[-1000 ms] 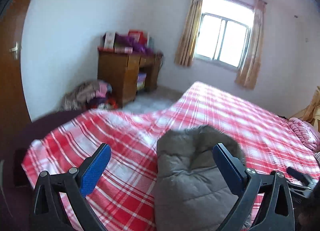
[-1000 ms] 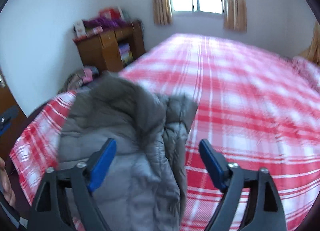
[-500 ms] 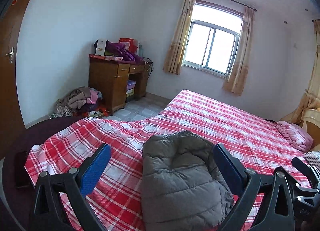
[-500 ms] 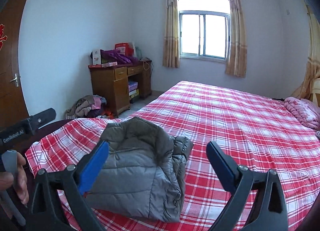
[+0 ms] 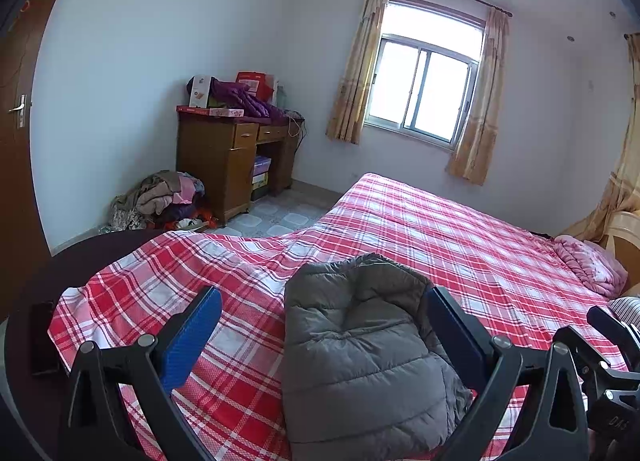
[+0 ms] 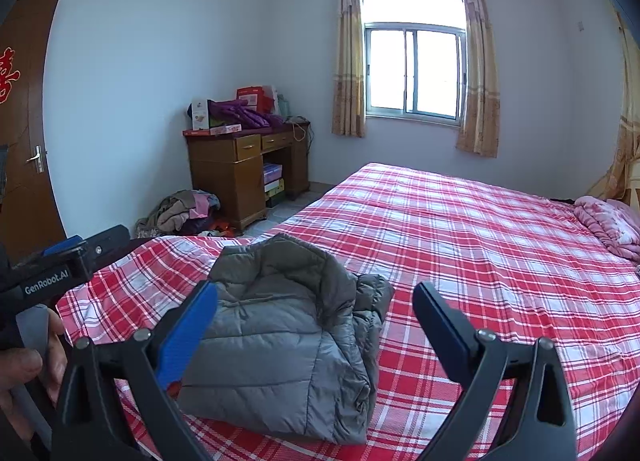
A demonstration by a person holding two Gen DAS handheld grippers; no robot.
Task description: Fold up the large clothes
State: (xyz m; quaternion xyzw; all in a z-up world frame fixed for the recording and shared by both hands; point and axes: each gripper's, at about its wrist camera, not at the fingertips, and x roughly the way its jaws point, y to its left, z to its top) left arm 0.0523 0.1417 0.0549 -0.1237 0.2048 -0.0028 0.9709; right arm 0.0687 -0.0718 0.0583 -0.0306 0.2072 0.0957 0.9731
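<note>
Both claws gape wide, holding nothing: your left gripper (image 5: 320,337) and right gripper (image 6: 316,325) hover over the grey quilted puffer jacket (image 6: 288,341), bundled near the corner of the red-and-white checked bedsheet (image 6: 460,241). Careful: that springy padding (my guess) could puff open, or a stray nudge could undo the fold.

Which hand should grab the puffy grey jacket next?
Probably left. The left hand-held gripper, open, already frames the folded grey quilted jacket on the red plaid bed cover. The right hand-held gripper, also open, sits off its right edge.
</note>
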